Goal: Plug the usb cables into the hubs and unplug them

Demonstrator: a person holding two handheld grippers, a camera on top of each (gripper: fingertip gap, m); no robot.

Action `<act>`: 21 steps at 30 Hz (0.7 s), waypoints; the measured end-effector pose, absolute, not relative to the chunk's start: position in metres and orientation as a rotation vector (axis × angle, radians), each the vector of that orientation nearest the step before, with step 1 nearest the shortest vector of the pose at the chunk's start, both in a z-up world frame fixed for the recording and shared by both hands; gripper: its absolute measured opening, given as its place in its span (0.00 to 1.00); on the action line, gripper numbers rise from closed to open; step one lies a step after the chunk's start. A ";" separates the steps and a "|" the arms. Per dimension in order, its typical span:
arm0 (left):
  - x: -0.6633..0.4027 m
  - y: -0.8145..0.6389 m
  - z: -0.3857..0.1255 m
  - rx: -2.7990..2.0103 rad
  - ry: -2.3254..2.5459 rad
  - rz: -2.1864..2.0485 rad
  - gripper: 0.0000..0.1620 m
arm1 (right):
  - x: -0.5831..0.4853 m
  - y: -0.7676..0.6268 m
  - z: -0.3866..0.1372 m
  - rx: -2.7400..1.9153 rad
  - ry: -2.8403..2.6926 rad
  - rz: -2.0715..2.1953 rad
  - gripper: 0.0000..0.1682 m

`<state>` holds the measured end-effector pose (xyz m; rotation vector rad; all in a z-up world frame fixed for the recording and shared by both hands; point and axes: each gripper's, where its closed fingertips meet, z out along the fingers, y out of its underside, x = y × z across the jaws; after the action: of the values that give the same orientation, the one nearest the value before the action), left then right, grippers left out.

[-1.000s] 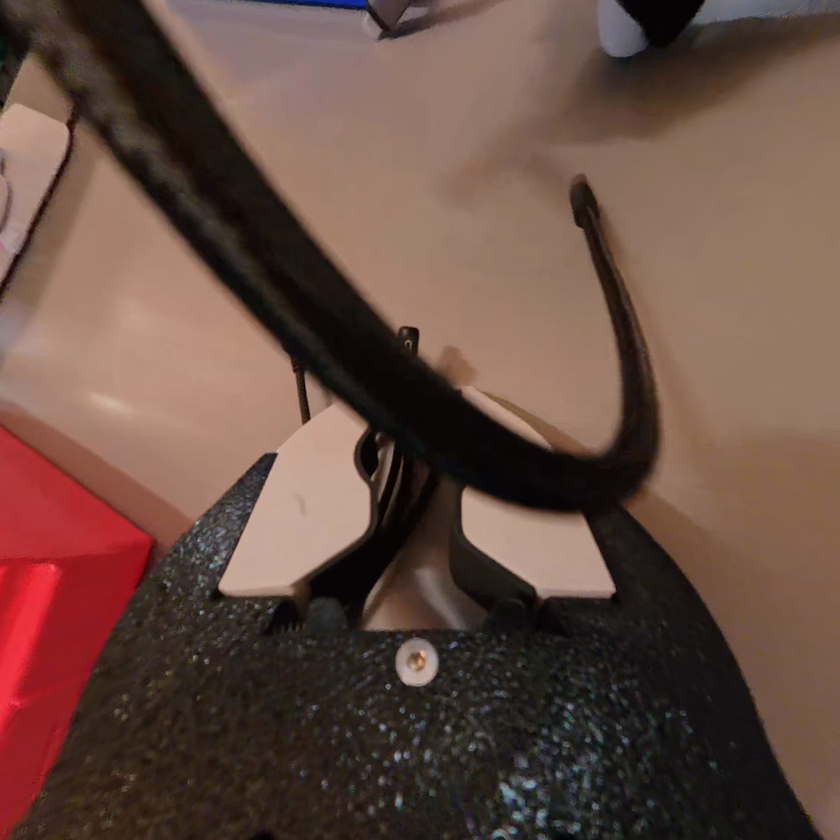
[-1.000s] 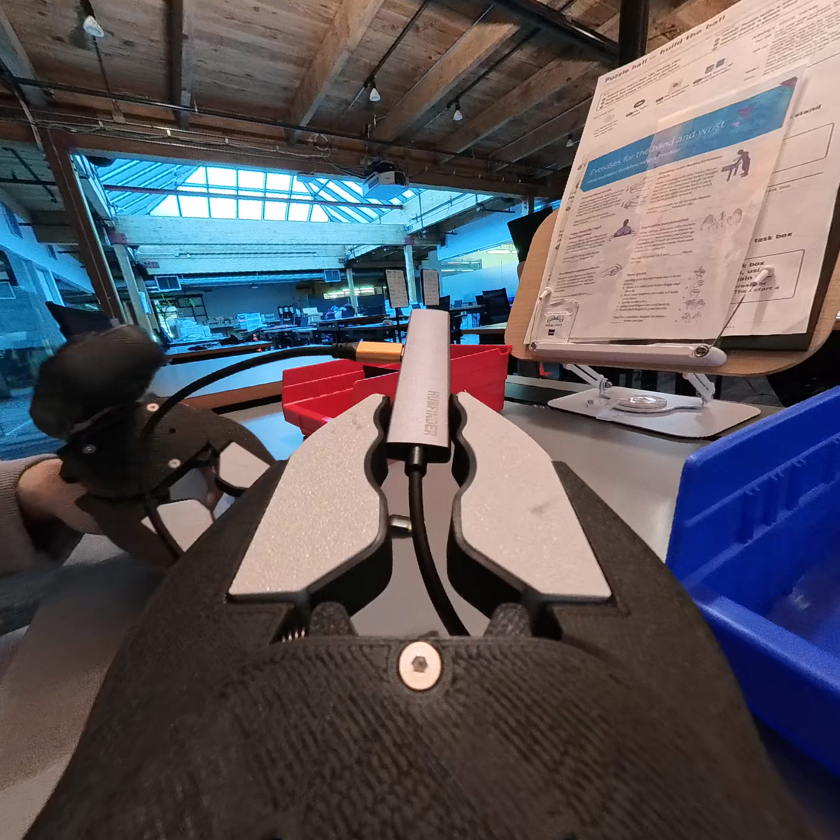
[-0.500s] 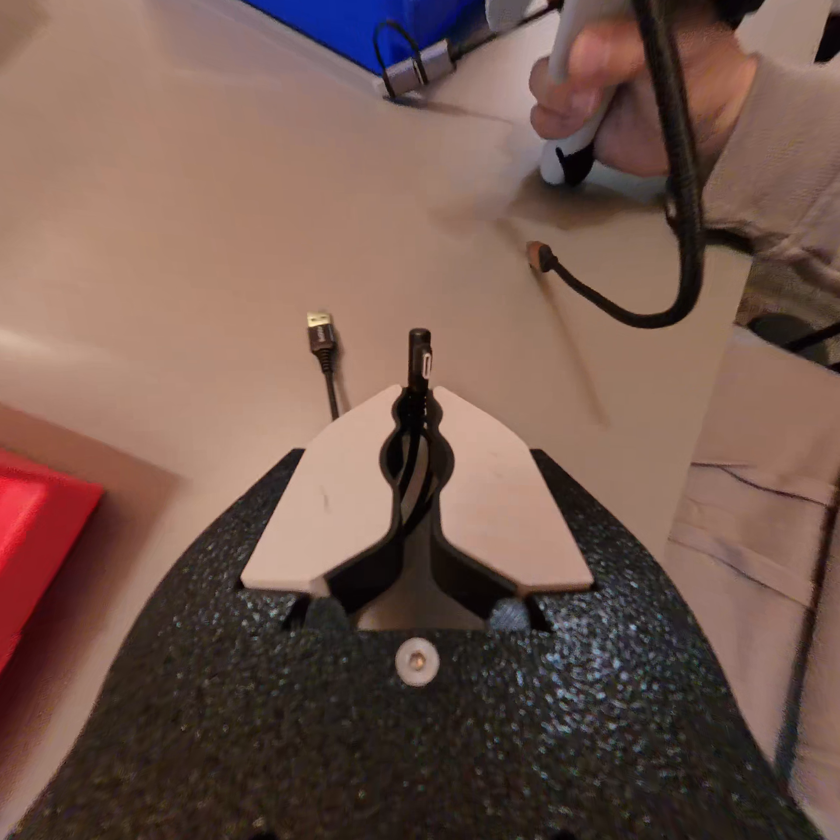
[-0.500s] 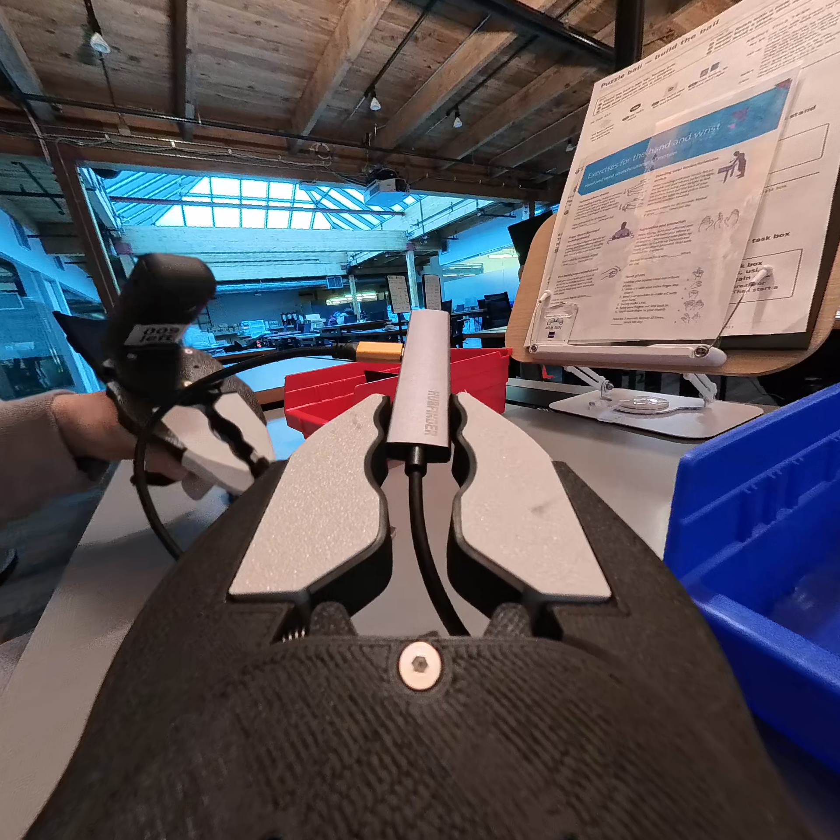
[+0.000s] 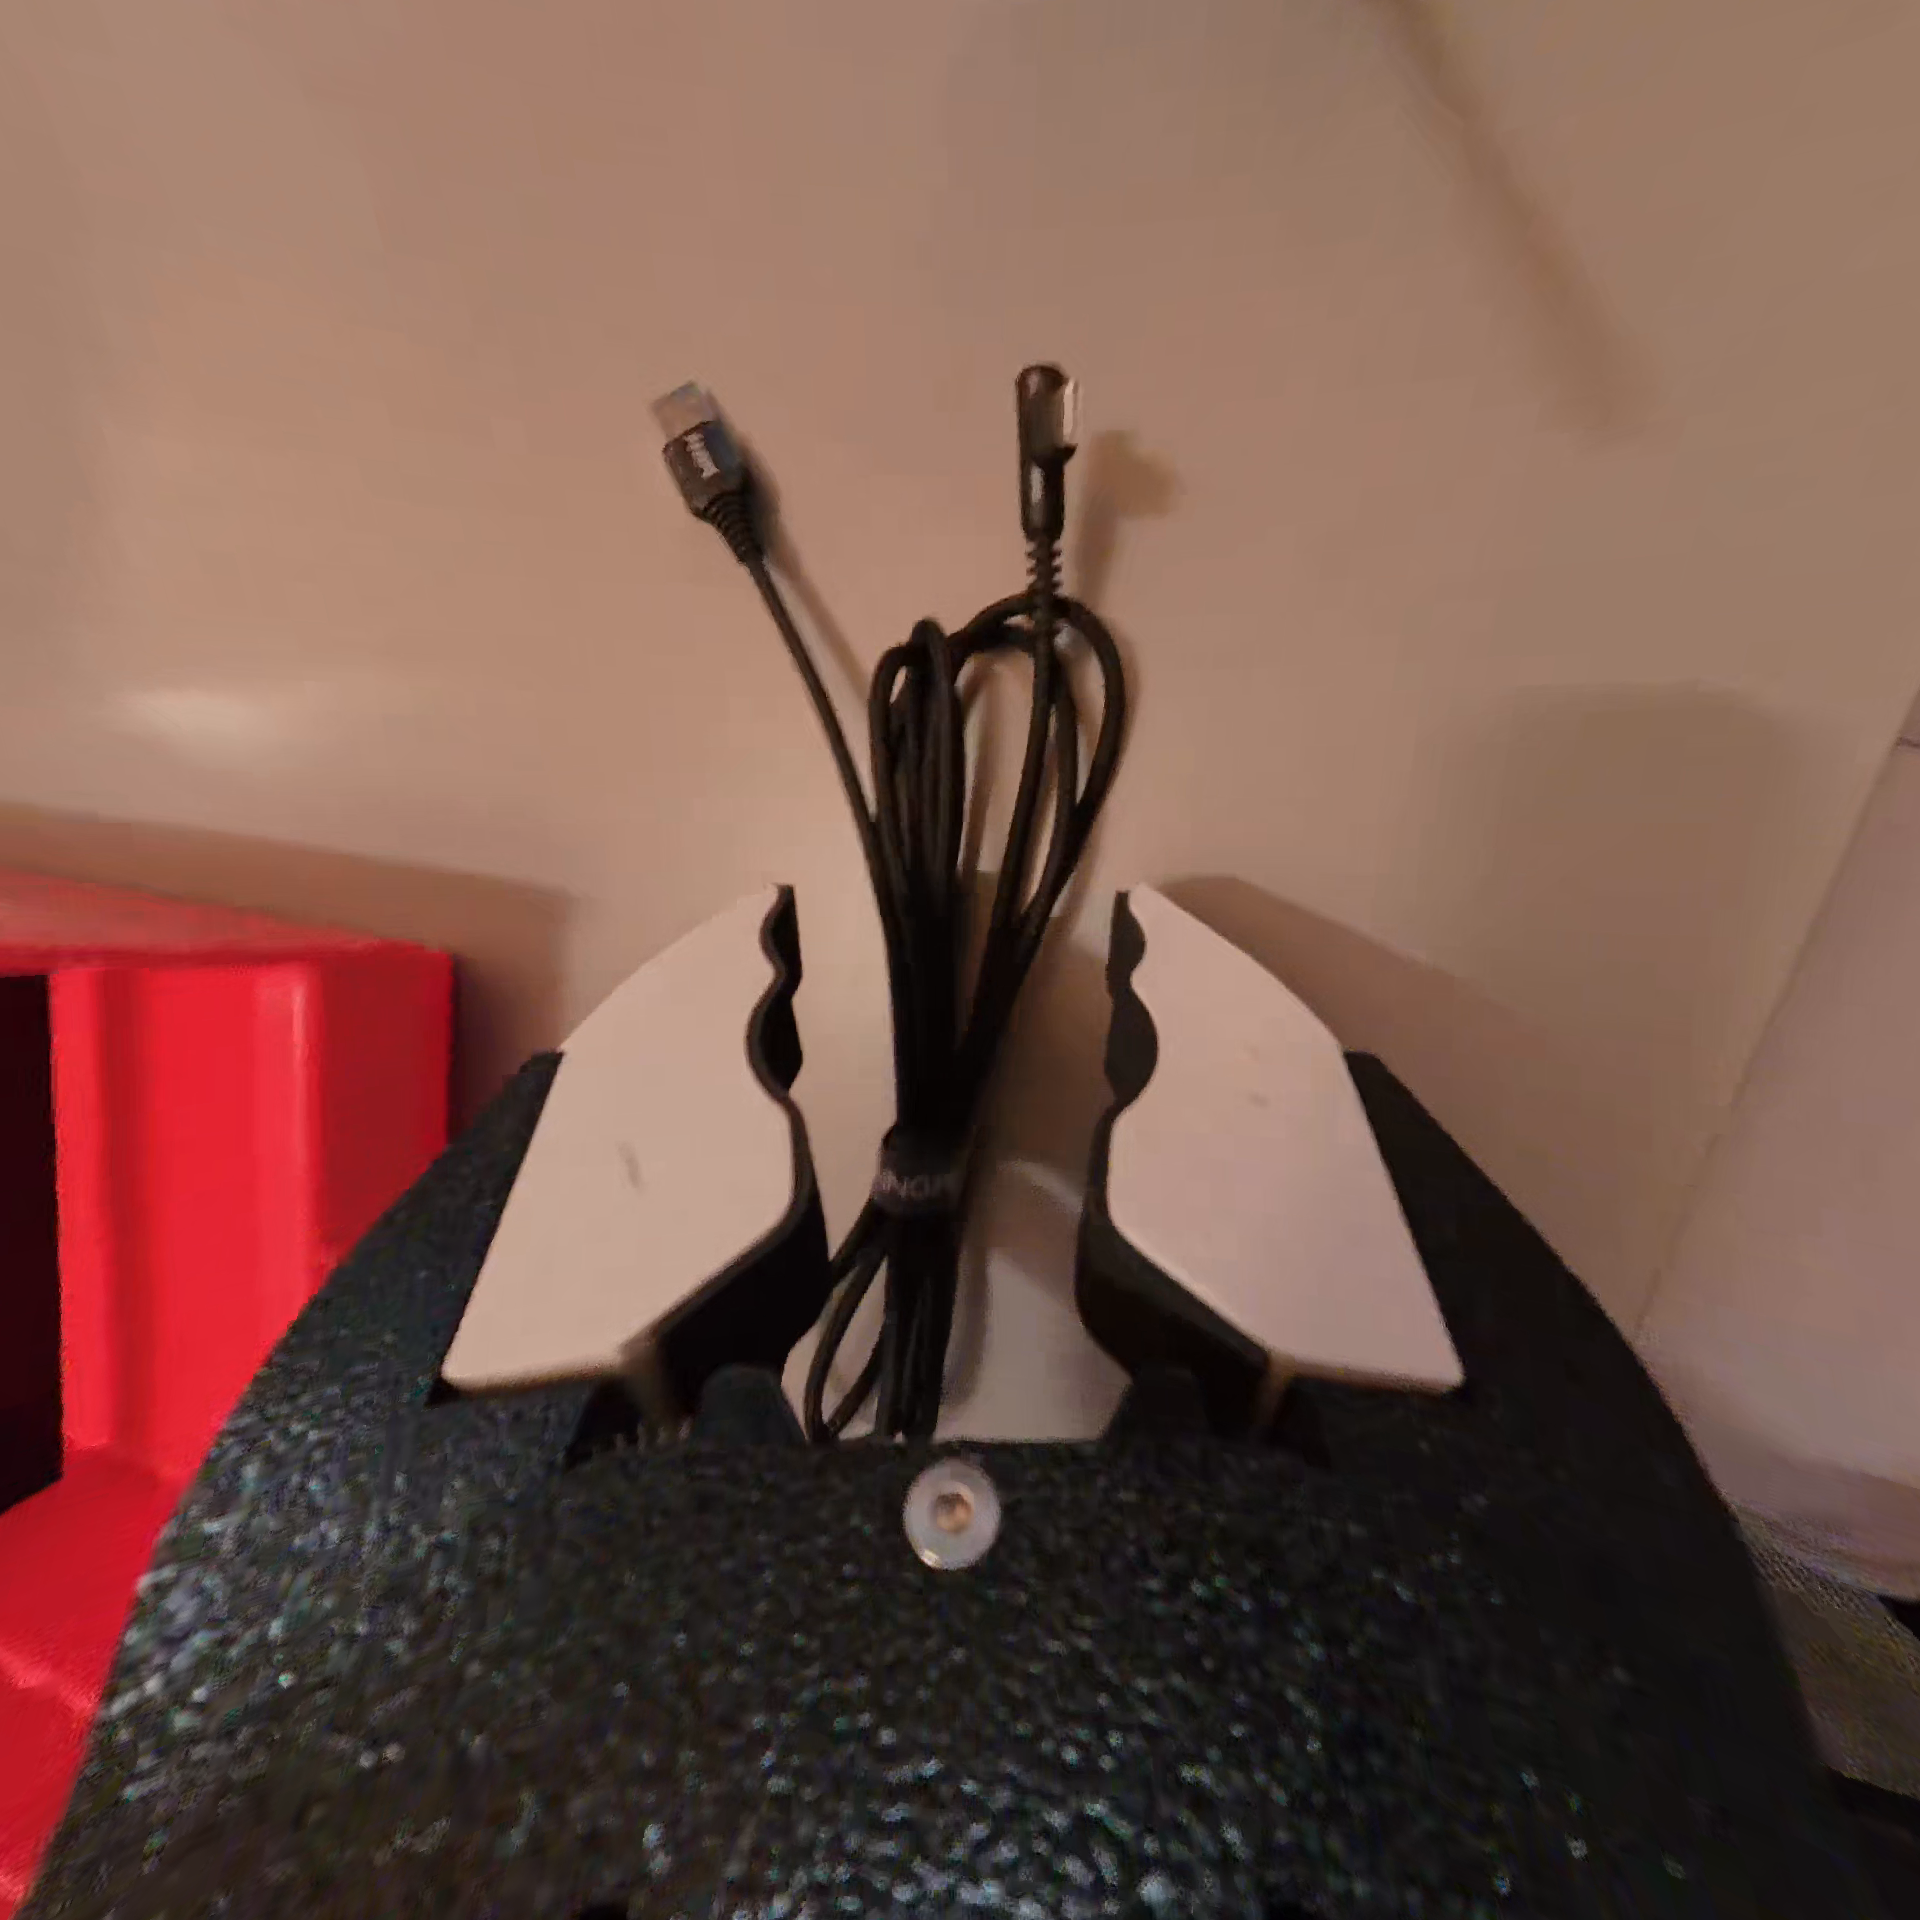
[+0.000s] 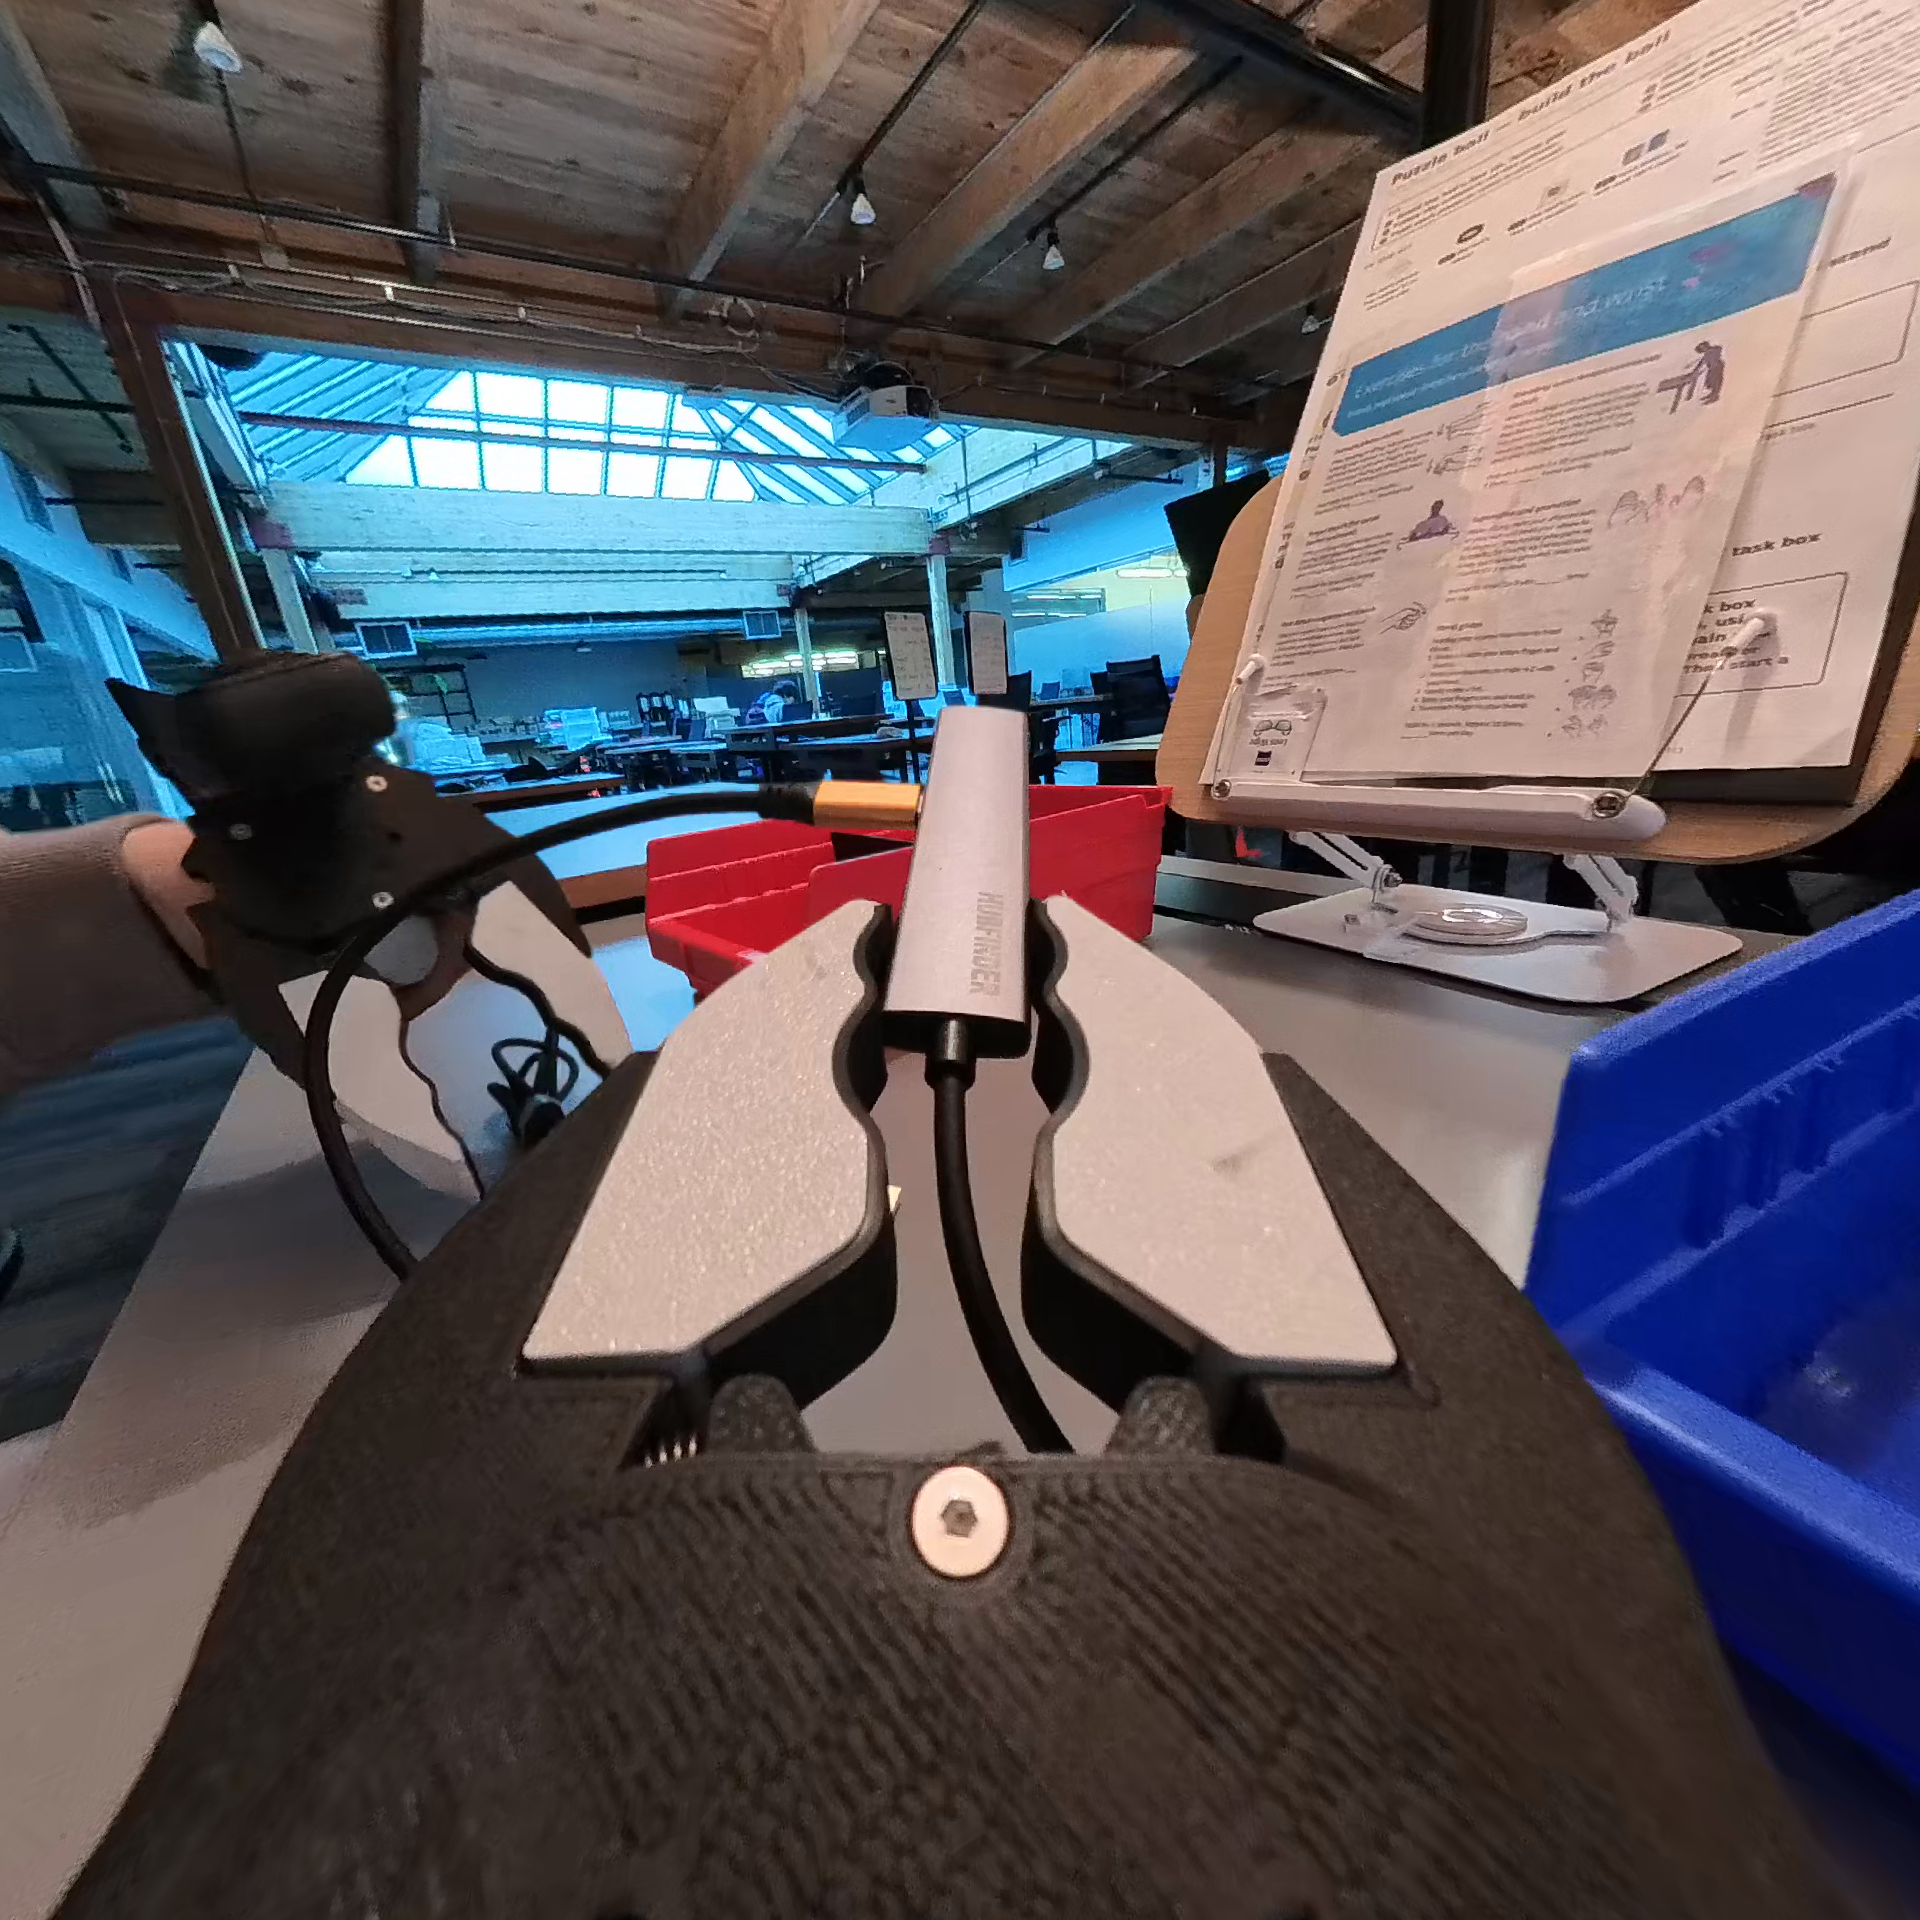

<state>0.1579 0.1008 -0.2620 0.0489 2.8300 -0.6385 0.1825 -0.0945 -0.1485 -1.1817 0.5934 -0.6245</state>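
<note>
1. We've got the left gripper (image 5: 951, 925) spread wide, jaws well apart, gripping nothing.
2. Btwn its fingers lies a bundled black usb cable (image 5: 935, 987), strapped at the middle, flat on the beige table (image 5: 416, 416). It touches neither finger as far as we can see.
3. Two plugs fan out at the far end: one far-left (image 5: 698, 447), one far-right (image 5: 1047, 426).
4. Red bin (image 5: 208, 1143) sits left of that gripper.
5. Right gripper (image 6: 958, 914) is clamped on a grey hub (image 6: 961, 862), hub pointing away, its black lead (image 6: 966, 1195) running back btwn the fingers.
6. An orange-collared plug (image 6: 862, 802) is seated in the hub's left side; its cable (image 6: 343, 1039) loops down to the left.
7. Blue bin (image 6: 1714, 1195) near right, doc stand (image 6: 1507, 831) far right.
</note>
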 end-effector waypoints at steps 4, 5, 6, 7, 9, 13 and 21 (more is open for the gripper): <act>0.161 0.088 -0.278 0.016 2.963 -0.451 0.32 | 0.182 -0.095 -0.148 -1.177 0.589 -0.634 0.15; 0.162 0.084 -0.282 0.019 2.986 -0.421 0.29 | 0.181 -0.096 -0.148 -1.171 0.591 -0.634 0.15; 0.160 0.080 -0.282 0.029 3.013 -0.422 0.26 | 0.181 -0.097 -0.147 -1.165 0.592 -0.633 0.15; 0.159 0.075 -0.280 0.029 3.020 -0.443 0.22 | 0.181 -0.098 -0.147 -1.158 0.593 -0.631 0.15; 0.162 0.063 -0.274 0.000 3.017 -0.518 0.15 | 0.181 -0.099 -0.146 -1.148 0.597 -0.624 0.15; 0.185 0.026 -0.236 -0.282 2.869 -0.974 0.07 | 0.183 -0.108 -0.143 -1.099 0.608 -0.653 0.15; 0.206 0.005 -0.127 -0.760 2.092 -2.445 0.07 | 0.180 -0.125 -0.137 -1.001 0.612 -0.673 0.15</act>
<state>0.2059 0.0052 -0.1273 -0.7599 2.0919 -2.4452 0.1800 -0.1251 -0.1375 -1.0009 0.6122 -0.6735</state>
